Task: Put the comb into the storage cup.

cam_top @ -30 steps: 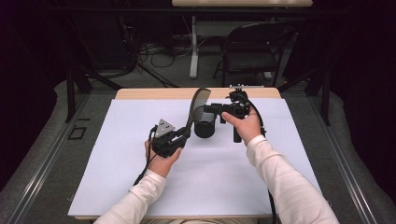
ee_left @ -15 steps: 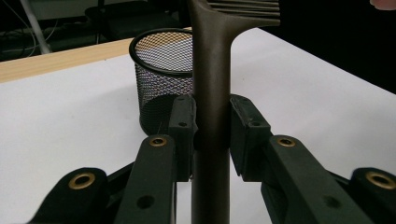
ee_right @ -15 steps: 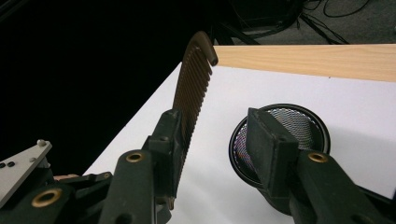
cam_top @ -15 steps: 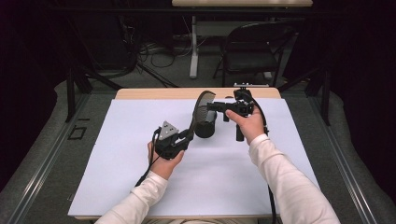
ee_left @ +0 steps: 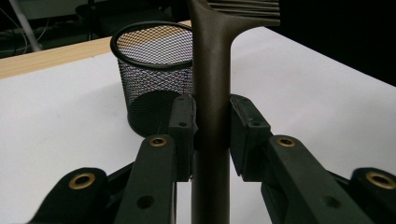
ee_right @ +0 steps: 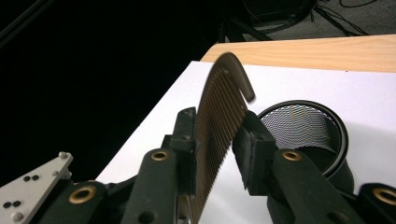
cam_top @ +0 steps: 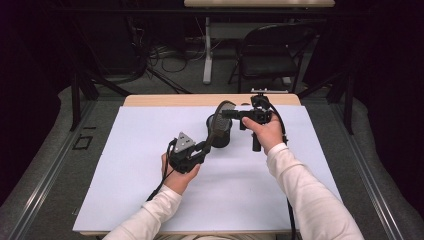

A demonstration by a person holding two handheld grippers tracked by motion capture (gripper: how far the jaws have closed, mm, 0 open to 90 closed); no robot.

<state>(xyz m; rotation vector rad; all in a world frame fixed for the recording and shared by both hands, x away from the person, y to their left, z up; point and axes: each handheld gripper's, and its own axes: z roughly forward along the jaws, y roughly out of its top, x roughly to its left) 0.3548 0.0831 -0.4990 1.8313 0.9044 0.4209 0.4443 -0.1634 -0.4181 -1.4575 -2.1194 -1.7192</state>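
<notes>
The comb (cam_top: 218,125) hangs above the worktop (cam_top: 150,150), just left of the mesh cup (cam_top: 220,131); left claw (cam_top: 204,147) clamps its handle; right claw (cam_top: 231,114), just closing, flanks the teeth, contact unclear; dropping it into the cup remains.

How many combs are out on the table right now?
1. The comb is held above the white table cover, beside the mesh cup: the left gripper clamps its handle and the right gripper is at its toothed end. I see no others.
</notes>
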